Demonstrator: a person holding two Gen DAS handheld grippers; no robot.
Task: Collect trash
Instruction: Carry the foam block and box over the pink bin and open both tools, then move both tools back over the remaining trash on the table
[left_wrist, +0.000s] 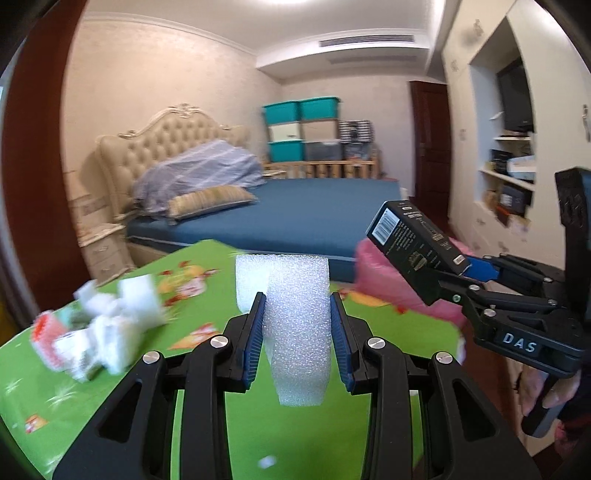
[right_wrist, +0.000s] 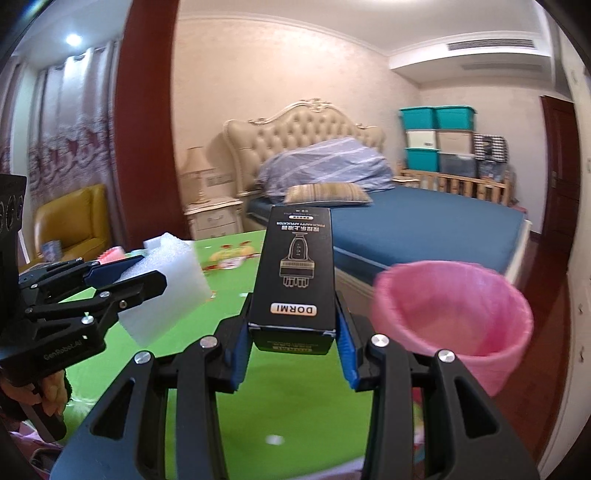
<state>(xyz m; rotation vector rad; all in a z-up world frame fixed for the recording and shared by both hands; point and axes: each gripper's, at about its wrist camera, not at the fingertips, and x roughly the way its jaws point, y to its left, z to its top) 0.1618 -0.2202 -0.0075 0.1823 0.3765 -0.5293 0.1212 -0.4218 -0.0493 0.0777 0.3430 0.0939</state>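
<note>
the left gripper (left_wrist: 297, 325) is clamped on a white foam block (left_wrist: 295, 325), held above the green table (left_wrist: 207, 295). the right gripper (right_wrist: 293, 332) is clamped on a black dormi box (right_wrist: 295, 269), raised just left of the pink-lined trash bin (right_wrist: 461, 314). more foam scraps (left_wrist: 107, 325) lie on the table, left of the foam block.

Bright even indoor light, ceiling lamp (right_wrist: 73, 38) glowing, strong fisheye bending with dark corners, motion blur on nearer objects
</note>
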